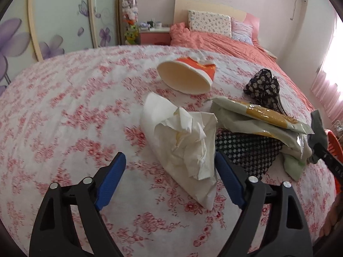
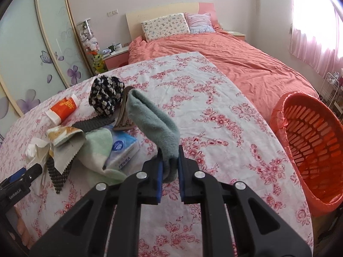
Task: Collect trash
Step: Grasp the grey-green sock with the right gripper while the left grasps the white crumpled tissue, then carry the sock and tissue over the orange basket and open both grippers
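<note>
- Trash lies in a loose heap on the flowered tablecloth [image 2: 214, 111], ahead and to the left of the right gripper [image 2: 170, 167] and straight ahead of the left gripper [image 1: 171, 175].
- Orange basket [image 2: 308, 141], lined with a red bag, stands off the table edge to the right of the right gripper; I judge it the place the rubbish goes.
- Grey-green sock [image 2: 150, 117] is pinched between the right gripper's blue pads, its free end arching up and away from the claw; the jaws stand narrow on it. A sock looks more like laundry than rubbish, so which pile it belongs in is unclear.
- Crumpled paper napkin [image 1: 184, 141] sits just beyond the left gripper, between the lines of its wide-spread jaws; the pads do not touch it.
- Snack wrapper [image 1: 257, 115] rests to the right of the napkin, on top of a checkered mat [image 1: 246, 150].
- Paper cup [image 1: 186, 77] lies on its side further ahead of the left claw.
- Step in hand, as I judge it: early collecting, with the left claw lining up on the napkin.
- Next move calls for easing the left jaws down around the napkin and closing gently, since soft paper can slip out.
</note>
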`<state>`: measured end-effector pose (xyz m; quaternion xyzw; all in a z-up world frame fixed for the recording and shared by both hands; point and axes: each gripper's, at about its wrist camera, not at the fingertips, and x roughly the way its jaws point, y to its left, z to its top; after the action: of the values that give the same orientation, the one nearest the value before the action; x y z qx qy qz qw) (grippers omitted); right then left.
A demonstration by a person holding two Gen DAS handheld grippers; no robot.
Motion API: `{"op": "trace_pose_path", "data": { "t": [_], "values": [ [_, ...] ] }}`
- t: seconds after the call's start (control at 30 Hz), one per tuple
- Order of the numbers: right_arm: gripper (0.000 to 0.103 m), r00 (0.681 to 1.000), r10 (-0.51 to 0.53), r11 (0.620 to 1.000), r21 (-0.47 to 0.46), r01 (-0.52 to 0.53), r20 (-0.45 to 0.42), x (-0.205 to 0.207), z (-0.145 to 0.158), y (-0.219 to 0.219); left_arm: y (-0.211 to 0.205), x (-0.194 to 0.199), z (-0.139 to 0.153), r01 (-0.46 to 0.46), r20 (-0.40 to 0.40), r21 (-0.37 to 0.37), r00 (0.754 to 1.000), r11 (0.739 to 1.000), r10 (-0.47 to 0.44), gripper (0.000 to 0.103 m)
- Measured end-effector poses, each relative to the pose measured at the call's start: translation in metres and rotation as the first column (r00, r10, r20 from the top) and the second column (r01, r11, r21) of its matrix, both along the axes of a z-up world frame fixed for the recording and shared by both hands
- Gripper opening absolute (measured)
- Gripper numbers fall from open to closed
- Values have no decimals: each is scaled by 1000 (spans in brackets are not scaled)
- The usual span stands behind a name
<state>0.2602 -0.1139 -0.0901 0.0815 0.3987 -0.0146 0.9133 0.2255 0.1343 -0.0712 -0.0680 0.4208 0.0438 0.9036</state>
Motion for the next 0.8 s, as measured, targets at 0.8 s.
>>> {"op": "trace_pose_path", "data": {
  "t": [0.8],
  "values": [
    [13, 999, 39, 999, 2, -39, 22, -8, 12, 3, -2, 5, 16, 27, 55, 40, 998, 999, -29, 49]
  ]
}}
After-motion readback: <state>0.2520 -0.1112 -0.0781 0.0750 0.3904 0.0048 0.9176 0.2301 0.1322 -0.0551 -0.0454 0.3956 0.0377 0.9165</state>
